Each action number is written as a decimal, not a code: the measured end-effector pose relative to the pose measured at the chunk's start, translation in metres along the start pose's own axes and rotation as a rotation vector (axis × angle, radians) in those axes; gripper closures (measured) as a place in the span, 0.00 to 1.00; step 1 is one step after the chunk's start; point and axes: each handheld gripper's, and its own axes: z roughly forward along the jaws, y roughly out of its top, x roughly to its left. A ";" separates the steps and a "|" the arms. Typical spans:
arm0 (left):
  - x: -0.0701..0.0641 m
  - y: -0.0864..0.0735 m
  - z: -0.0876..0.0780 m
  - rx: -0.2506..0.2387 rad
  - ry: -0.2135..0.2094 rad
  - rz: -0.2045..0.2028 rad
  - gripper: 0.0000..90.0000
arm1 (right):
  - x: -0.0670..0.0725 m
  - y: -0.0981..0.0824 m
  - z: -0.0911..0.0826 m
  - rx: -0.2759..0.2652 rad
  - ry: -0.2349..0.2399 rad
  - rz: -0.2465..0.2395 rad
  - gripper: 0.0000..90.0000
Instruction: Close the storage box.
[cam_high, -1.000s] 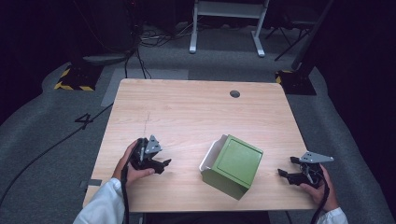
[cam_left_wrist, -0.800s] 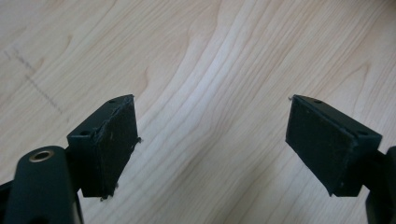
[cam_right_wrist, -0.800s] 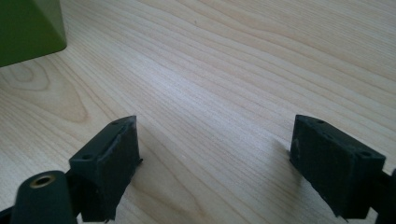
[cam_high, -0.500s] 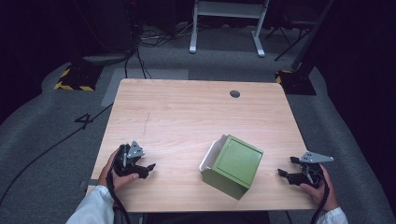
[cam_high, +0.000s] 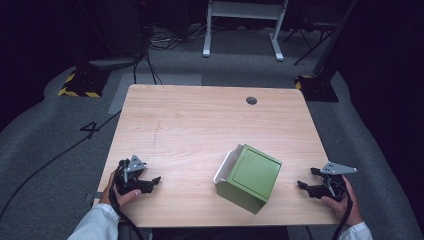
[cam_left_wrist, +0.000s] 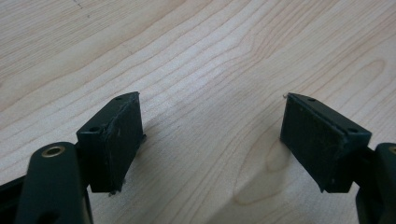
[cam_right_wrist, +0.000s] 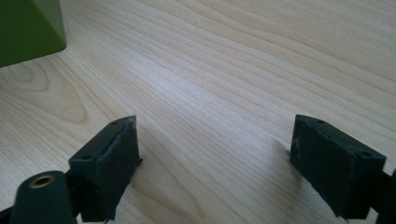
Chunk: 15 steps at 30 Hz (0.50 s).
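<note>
The green box (cam_high: 248, 177) sat on the wooden surface (cam_high: 200, 120) near its front edge, tilted askew, with a white piece against its far-left side. It lay between the two tools, well apart from the left tool (cam_high: 150, 182) and nearer the right tool (cam_high: 306, 178). The left tool's jaws stood apart over bare wood, having just closed a little with nothing between them. The right tool's jaws stood apart, empty, a corner of the box beyond them.

High view: fixed overhead, facing forward and down across the whole counter (cam_high: 200, 120). Left and right gripper views: mounted low, close to the wood grain. High and right views share the green box (cam_right_wrist: 28, 28).
</note>
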 end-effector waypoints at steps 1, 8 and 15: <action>0.000 0.000 0.000 -0.002 0.002 -0.002 0.23 | 0.000 0.000 0.000 0.000 0.000 0.000 0.17; -0.001 0.000 0.001 -0.003 0.008 -0.010 0.23 | 0.000 0.000 0.000 0.000 0.001 0.000 0.18; -0.001 0.000 0.000 -0.002 0.009 -0.005 0.23 | 0.000 0.000 0.000 -0.001 0.000 -0.001 0.17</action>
